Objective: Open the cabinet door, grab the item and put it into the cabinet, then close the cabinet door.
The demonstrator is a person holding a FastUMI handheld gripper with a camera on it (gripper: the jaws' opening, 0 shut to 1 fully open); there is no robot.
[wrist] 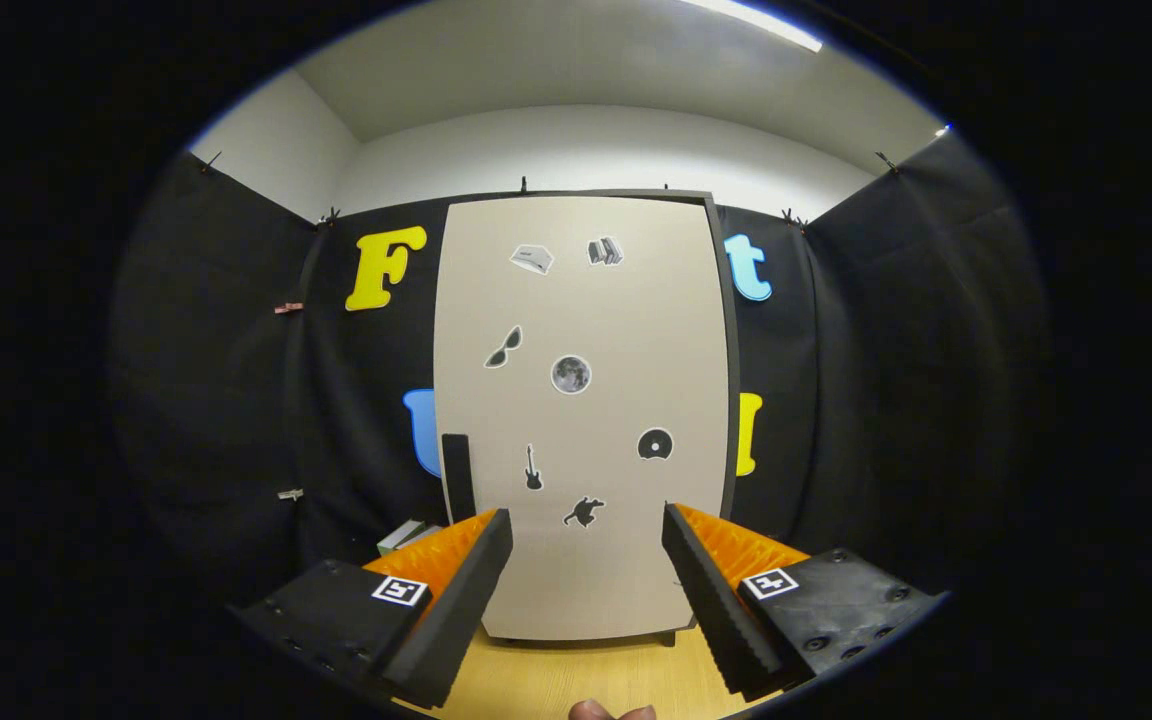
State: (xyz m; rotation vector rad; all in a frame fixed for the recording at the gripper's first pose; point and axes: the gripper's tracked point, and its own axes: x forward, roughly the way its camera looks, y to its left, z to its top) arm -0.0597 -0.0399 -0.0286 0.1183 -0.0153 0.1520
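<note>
Gripper (586, 540) wide open, empty, facing shut cabinet door (581, 400); handle (457, 475) beside left finger. Risk: misaligned approach, slipping off narrow handle.

text: none legible | cabinet door (581, 420): picture stickers only | tongs (586, 575): spread apart

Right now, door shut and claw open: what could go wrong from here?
1. The handle sits by the door's left edge, off to the side of the open claw; a straight approach would likely miss it.
2. The item lies low beside the cabinet, partly hidden by the left finger, easy to bump.
</note>
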